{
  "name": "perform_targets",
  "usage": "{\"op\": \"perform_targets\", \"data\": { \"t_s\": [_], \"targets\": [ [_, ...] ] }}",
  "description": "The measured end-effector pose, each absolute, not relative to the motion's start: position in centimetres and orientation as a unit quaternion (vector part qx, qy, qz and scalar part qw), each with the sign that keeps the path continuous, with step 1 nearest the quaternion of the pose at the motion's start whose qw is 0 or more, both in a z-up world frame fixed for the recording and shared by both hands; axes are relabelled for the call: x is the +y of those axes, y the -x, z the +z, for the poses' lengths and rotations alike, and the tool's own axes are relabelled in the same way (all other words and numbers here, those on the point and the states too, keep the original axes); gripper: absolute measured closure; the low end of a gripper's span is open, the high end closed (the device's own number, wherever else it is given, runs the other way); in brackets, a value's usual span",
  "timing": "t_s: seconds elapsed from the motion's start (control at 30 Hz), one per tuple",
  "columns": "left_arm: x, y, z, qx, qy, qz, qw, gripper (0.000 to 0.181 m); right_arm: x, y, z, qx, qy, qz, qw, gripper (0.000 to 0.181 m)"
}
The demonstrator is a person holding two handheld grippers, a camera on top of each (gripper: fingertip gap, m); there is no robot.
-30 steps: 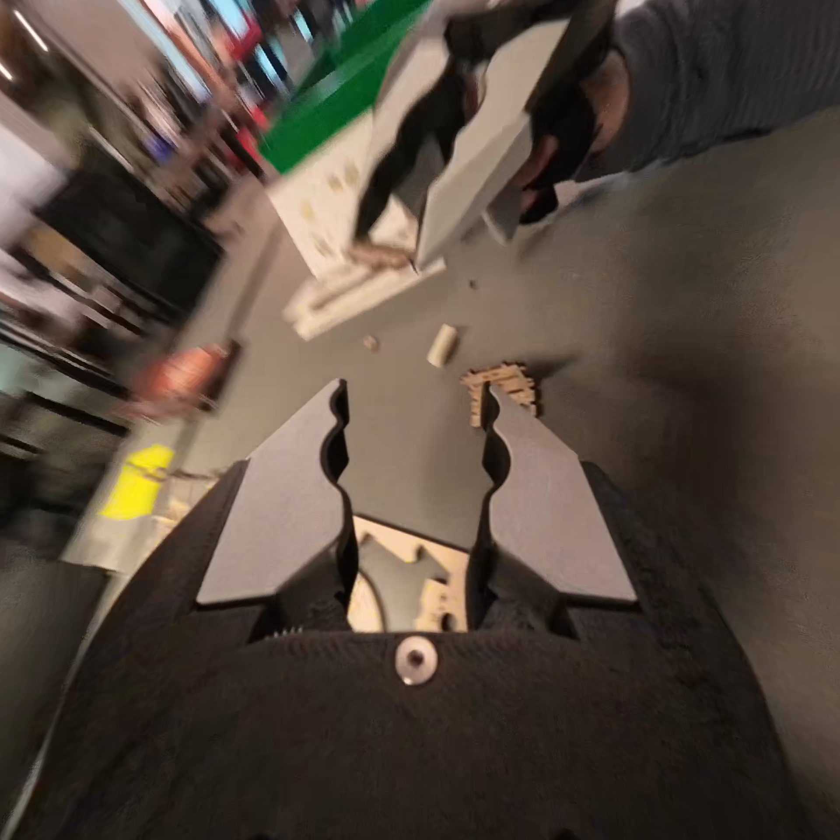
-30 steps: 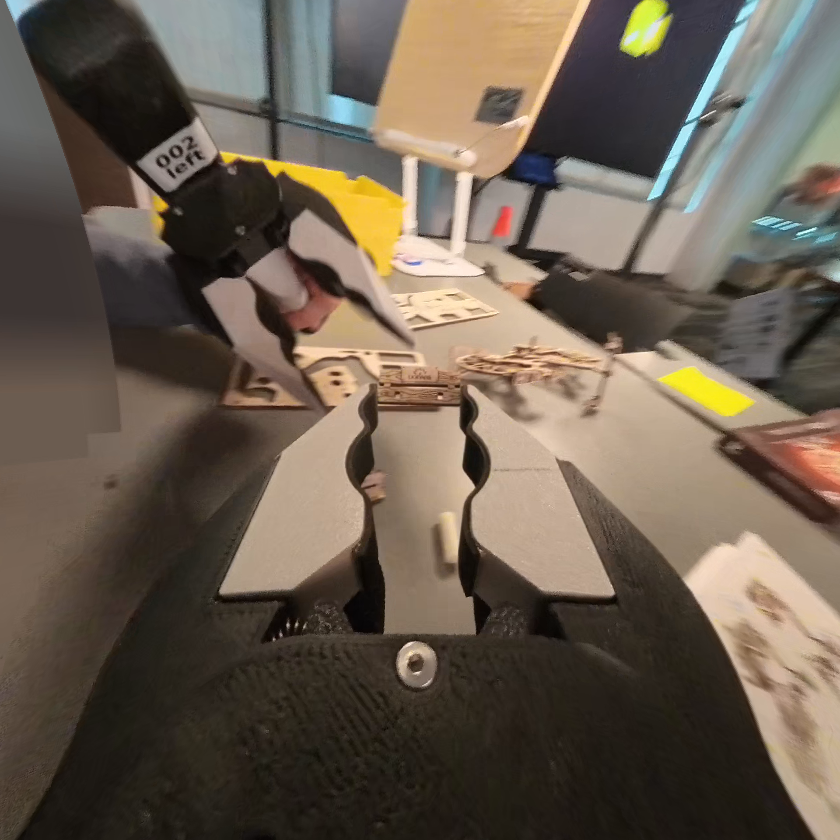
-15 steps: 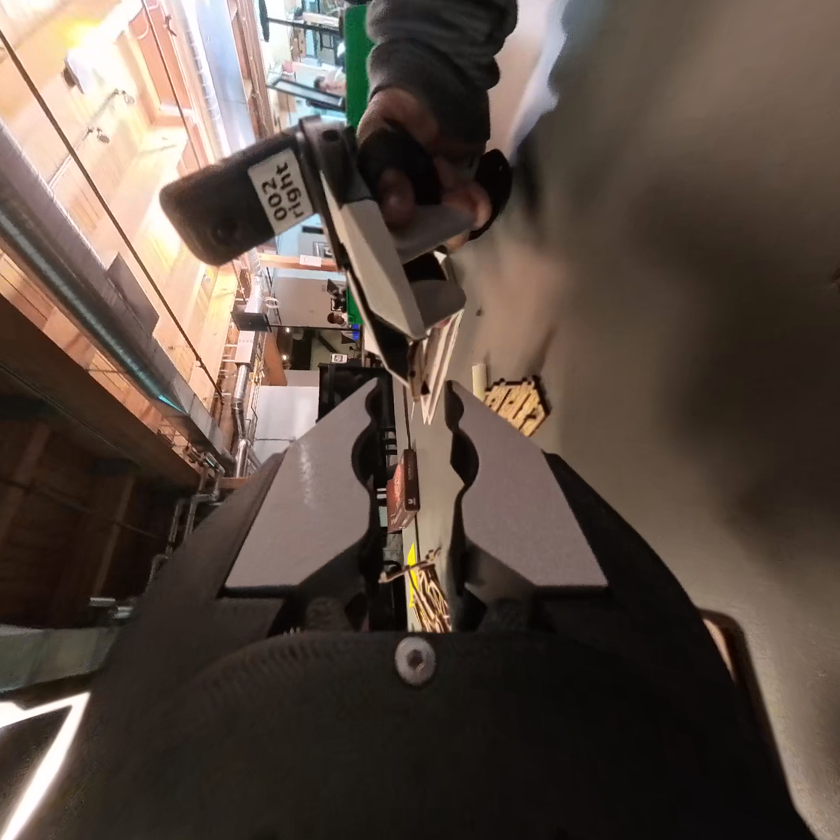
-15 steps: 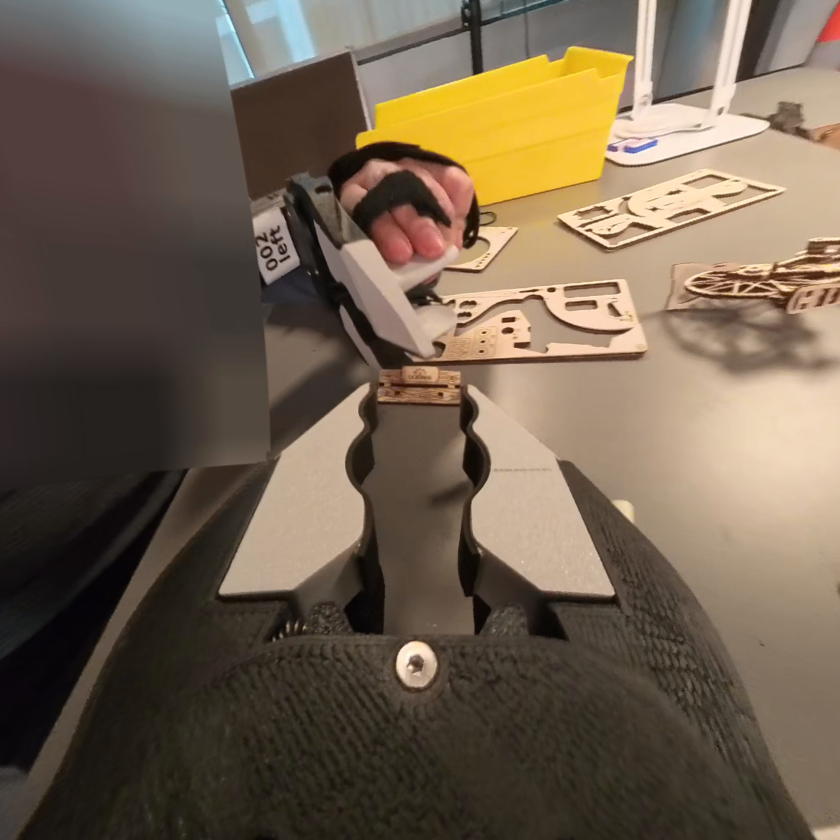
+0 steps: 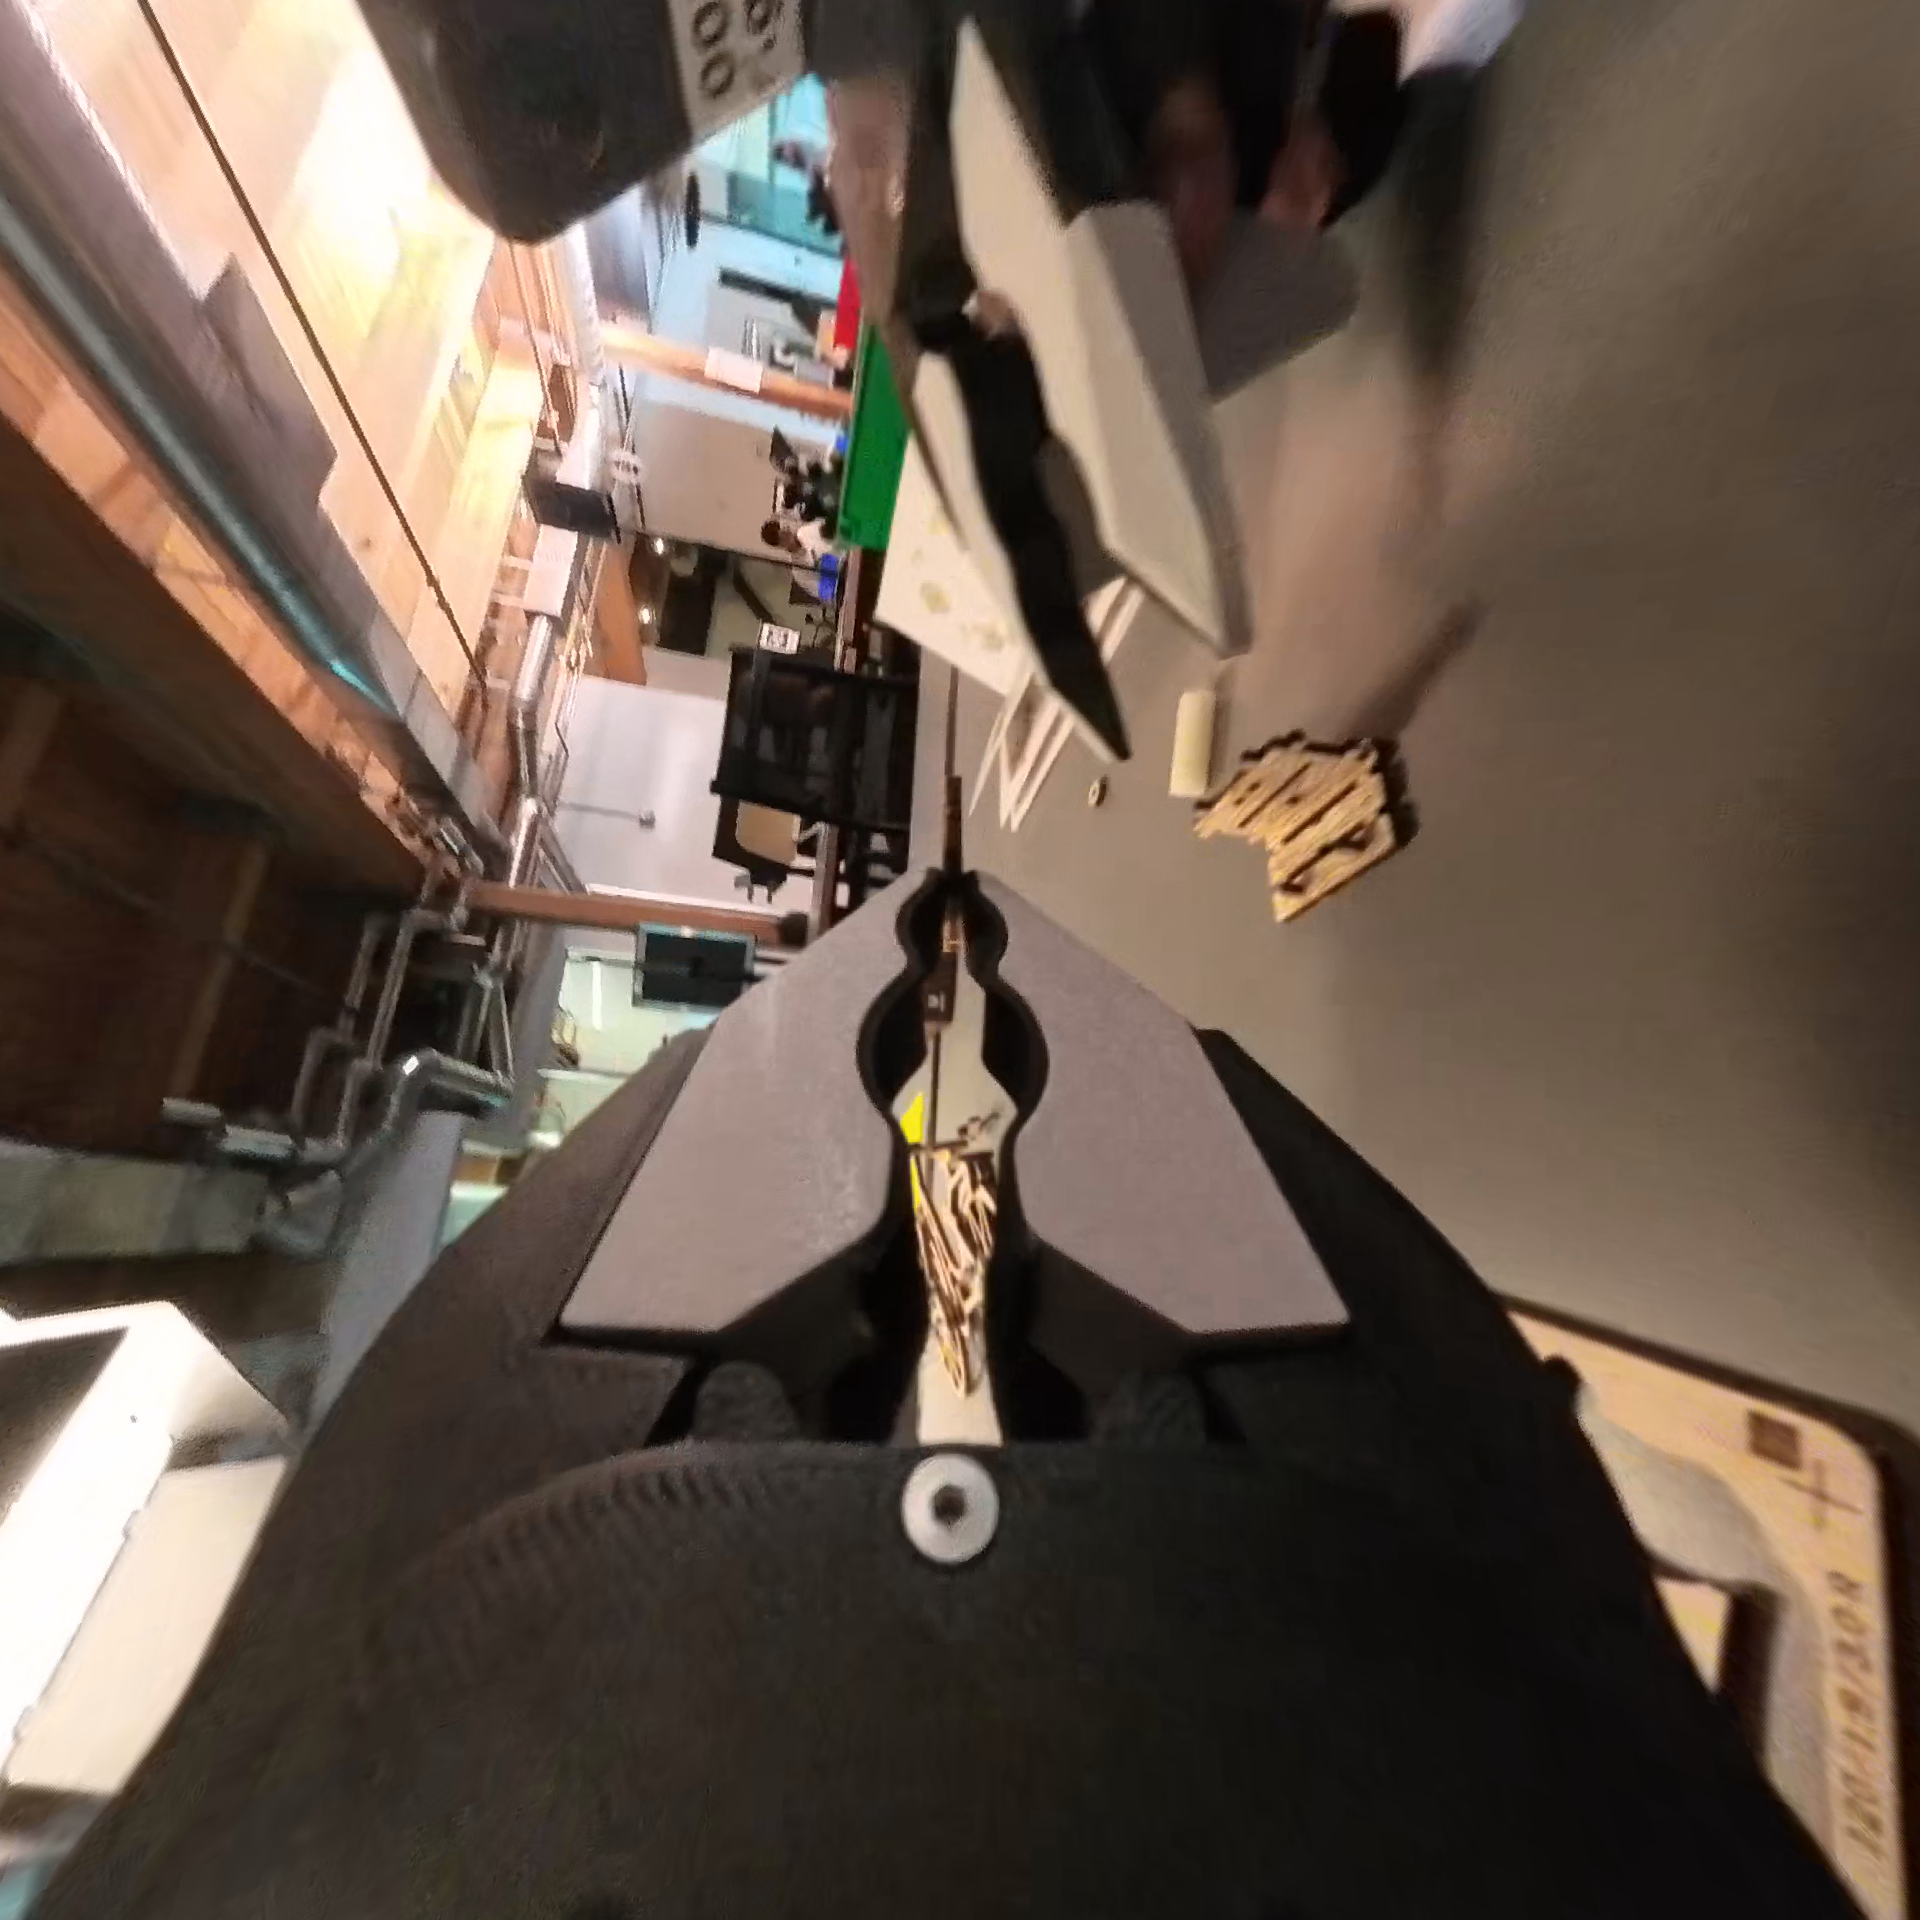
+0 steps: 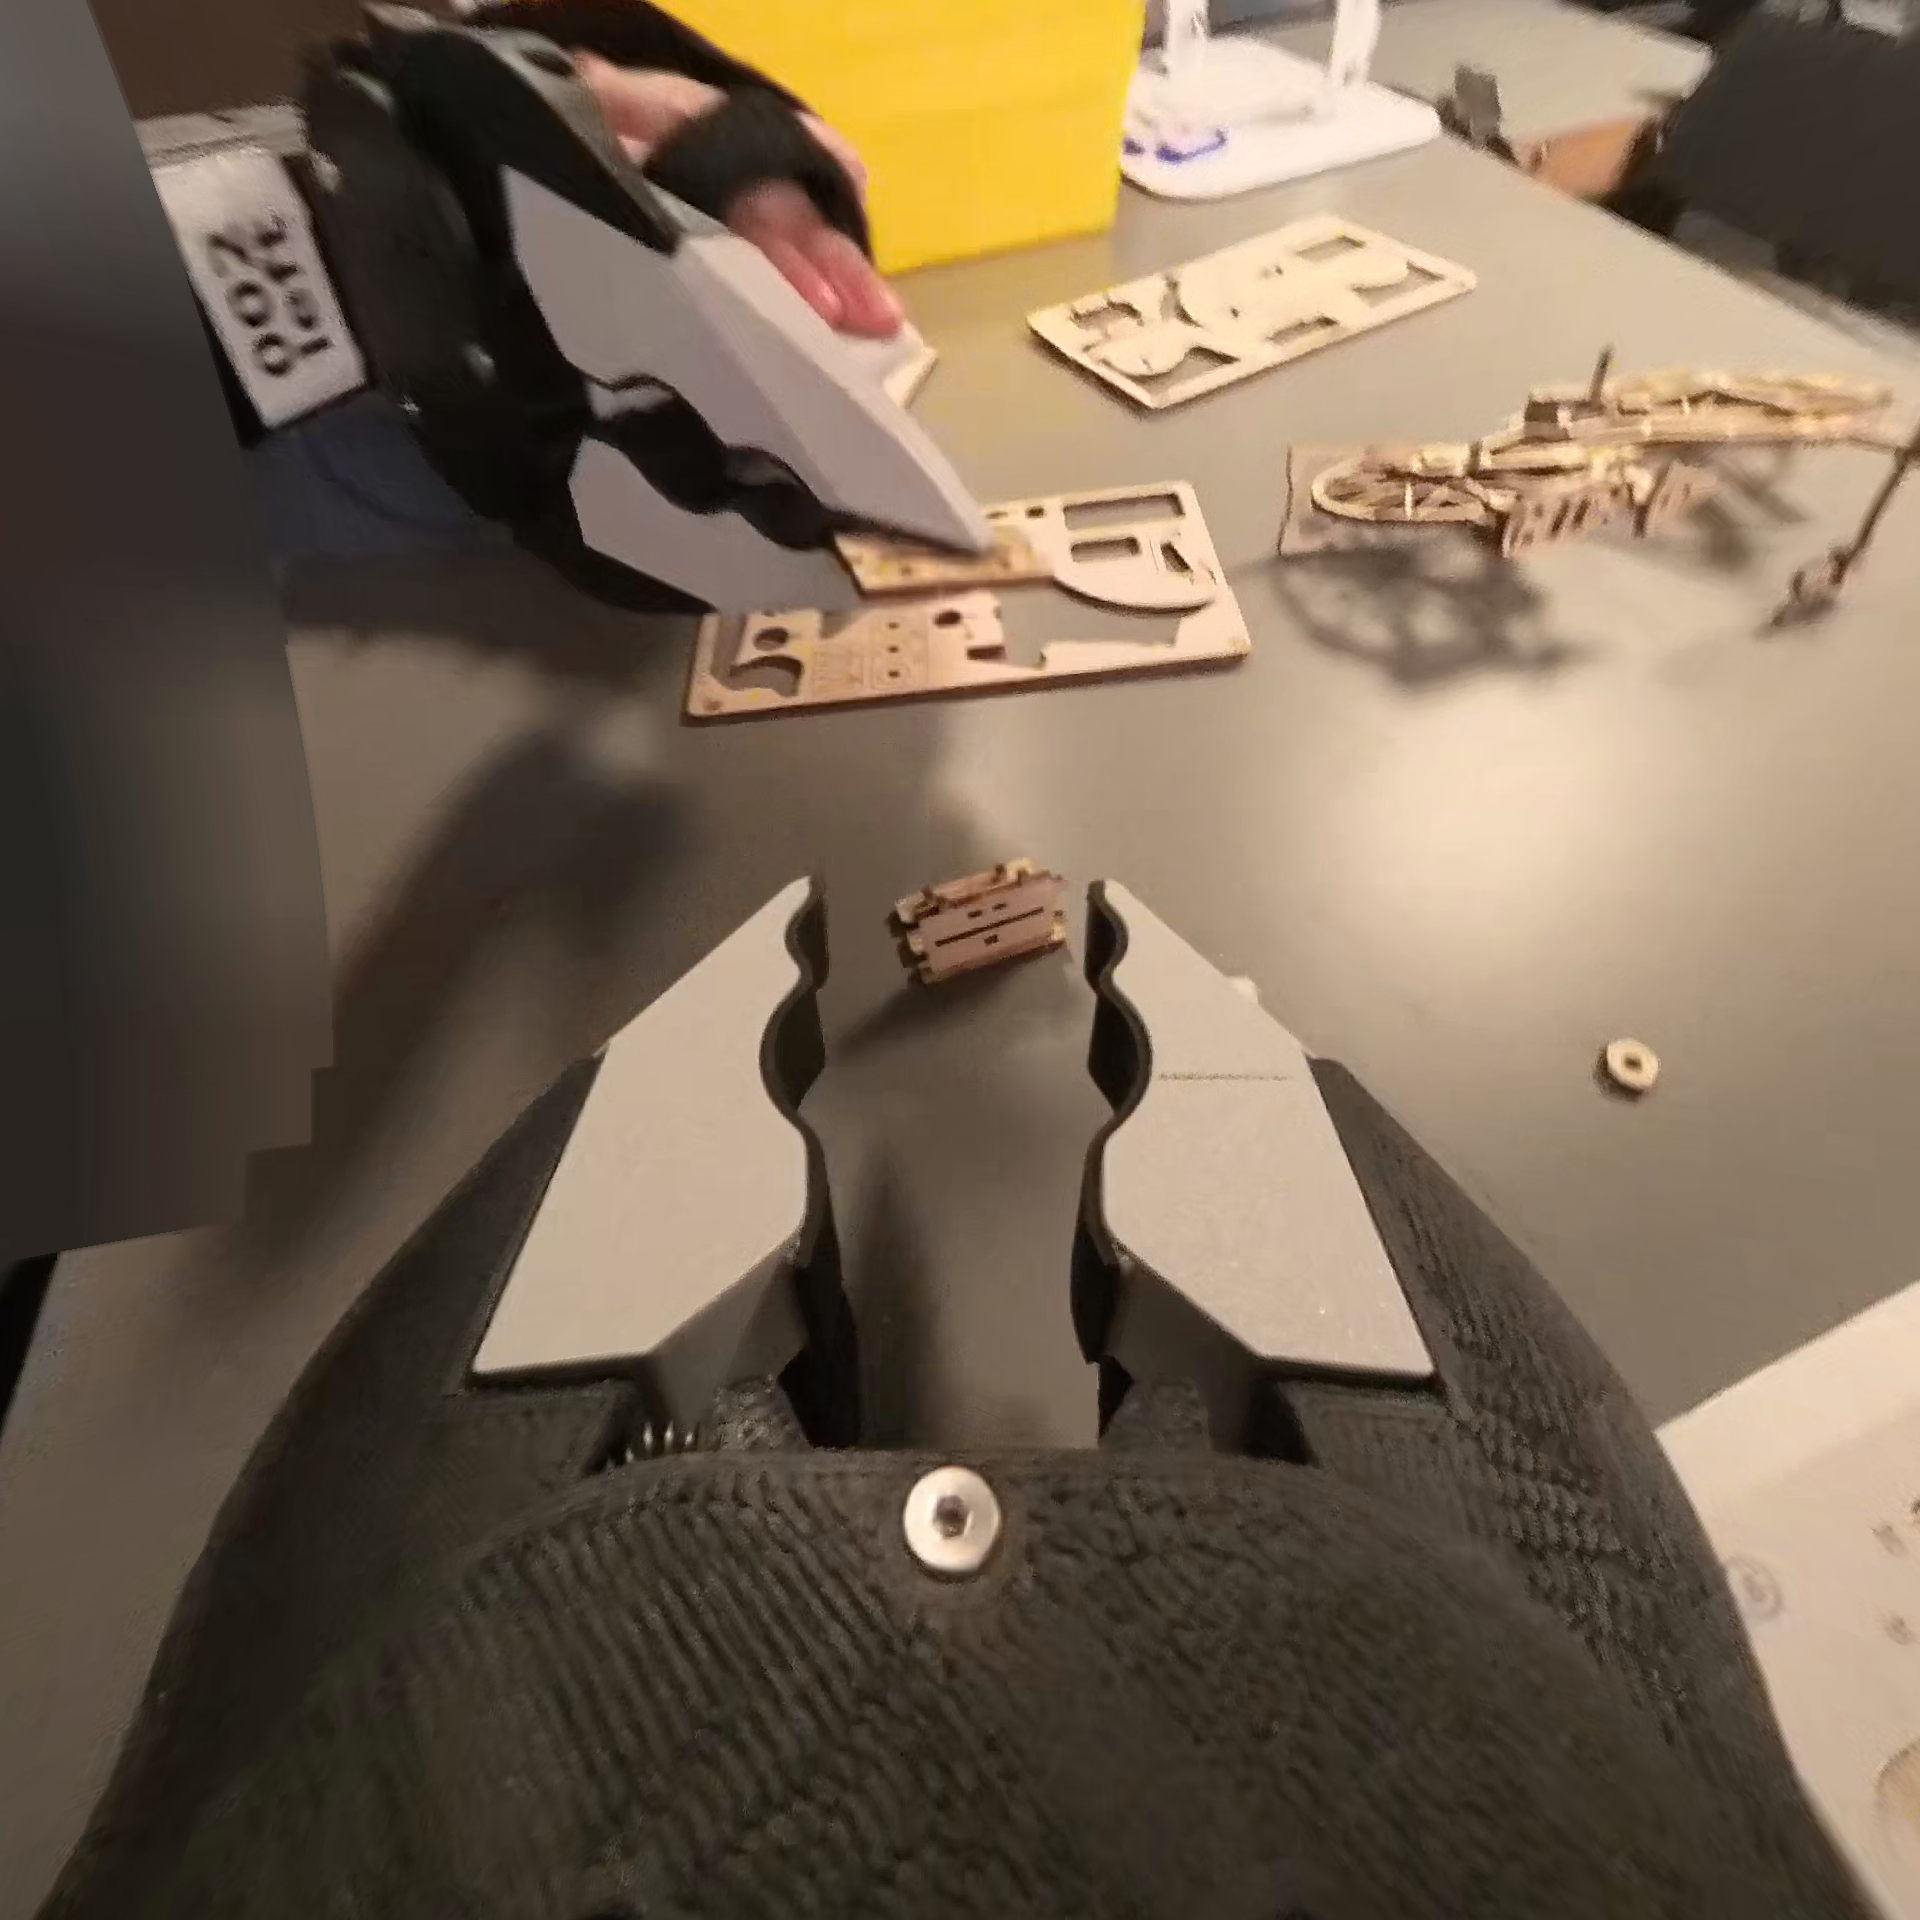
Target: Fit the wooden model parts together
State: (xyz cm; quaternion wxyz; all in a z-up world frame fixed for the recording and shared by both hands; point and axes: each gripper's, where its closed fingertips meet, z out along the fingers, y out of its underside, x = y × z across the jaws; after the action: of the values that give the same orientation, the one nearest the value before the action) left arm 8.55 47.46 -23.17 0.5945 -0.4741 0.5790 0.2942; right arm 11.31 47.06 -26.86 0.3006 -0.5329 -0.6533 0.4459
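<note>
A small wooden block assembly (image 6: 982, 935) lies on the grey table (image 6: 1351, 831) just beyond and between the tips of my right gripper (image 6: 954, 902), which is open and holds nothing. The block also shows in the left wrist view (image 5: 1304, 821), with a cream dowel (image 5: 1193, 743) and a small washer (image 5: 1096, 795) beside it. My left gripper (image 5: 951, 891) is rolled on its side, its jaws shut with nothing seen between them. In the right wrist view the left gripper (image 6: 914, 577) hovers over the left end of a cut-out wooden sheet (image 6: 1039, 665). The right gripper (image 5: 1169, 675) is blurred above the dowel.
A part-built wooden model (image 6: 1558, 468) with a thin dark stand is at the right. A second cut-out sheet (image 6: 1247, 301) and a yellow bin (image 6: 935, 104) are behind. A washer (image 6: 1626, 1067) lies to the right. White paper (image 6: 1818, 1507) is at the near right corner. My right fingertips sit around 5 centimetres from my left ones. The cream dowel (image 5: 1193, 743) sits 4 centimetres or so from the ends of my right fingers.
My right jaws have opened wider, and the small block now lies on the table between the tips. My left jaws have closed and that gripper has come closer to the right one.
</note>
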Motion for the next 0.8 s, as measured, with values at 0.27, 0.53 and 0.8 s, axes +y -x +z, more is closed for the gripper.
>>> {"op": "perform_targets", "data": {
  "t_s": [0.27, 0.53, 0.8],
  "targets": [
    [49.1, -5.8, -22.9, 0.523, 0.527, 0.312, 0.593, 0.18, 47.5, -11.6, -28.9, -0.54, 0.692, 0.34, 0.338, 0.15],
    [49.0, -5.9, -22.7, 0.521, 0.522, 0.318, 0.596, 0.181, 46.6, -10.3, -29.7, -0.509, 0.73, 0.3, 0.345, 0.164],
    [49.2, -5.4, -22.3, 0.498, 0.541, 0.298, 0.609, 0.181, 48.7, -12.2, -28.9, -0.593, 0.708, 0.156, 0.351, 0.181]
  ]
}}
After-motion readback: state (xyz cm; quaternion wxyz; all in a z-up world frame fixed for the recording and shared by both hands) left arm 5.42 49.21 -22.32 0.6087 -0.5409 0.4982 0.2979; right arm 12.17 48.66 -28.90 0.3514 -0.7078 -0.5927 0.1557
